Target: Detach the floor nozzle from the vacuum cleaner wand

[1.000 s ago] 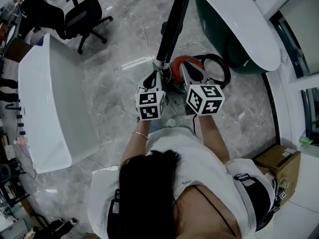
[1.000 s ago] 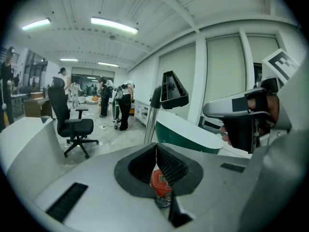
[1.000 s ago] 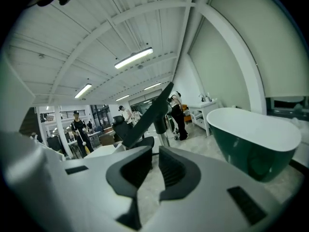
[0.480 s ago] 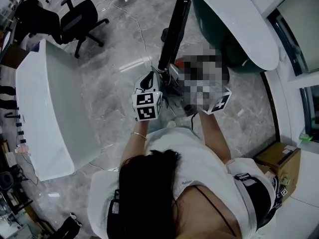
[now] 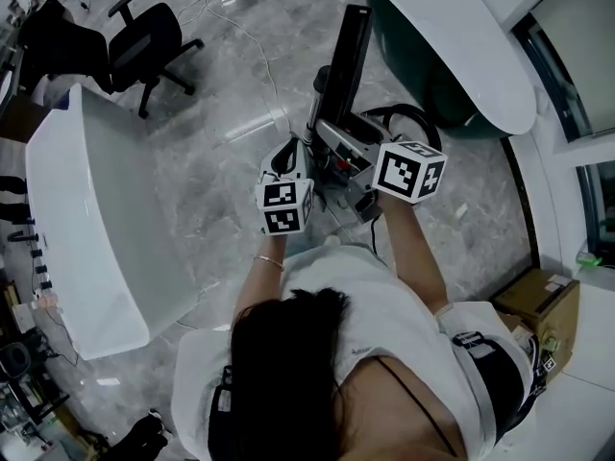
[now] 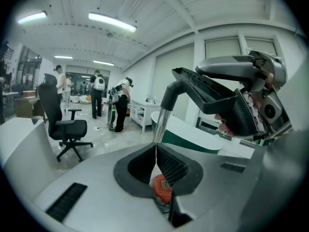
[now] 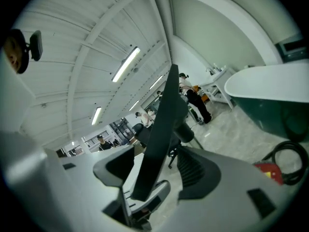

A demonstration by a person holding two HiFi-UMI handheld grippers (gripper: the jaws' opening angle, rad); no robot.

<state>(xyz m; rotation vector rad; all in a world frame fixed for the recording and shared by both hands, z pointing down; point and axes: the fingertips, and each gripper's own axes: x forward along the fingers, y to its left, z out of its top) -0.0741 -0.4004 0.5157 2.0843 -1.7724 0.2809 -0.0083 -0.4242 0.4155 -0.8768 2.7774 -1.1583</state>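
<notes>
Right gripper view alone shows claw astride nozzle.

Grey marbled floor, black office chair, long white counter, white-topped green table, ceiling strip lights overhead.

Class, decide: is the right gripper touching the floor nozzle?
Apart. In the right gripper view, the right gripper has just been opening its jaws. They stand wide with the floor nozzle between them, and a clear gap shows on each side of it.

A black office chair stands on the marble floor near a white desk.
</notes>
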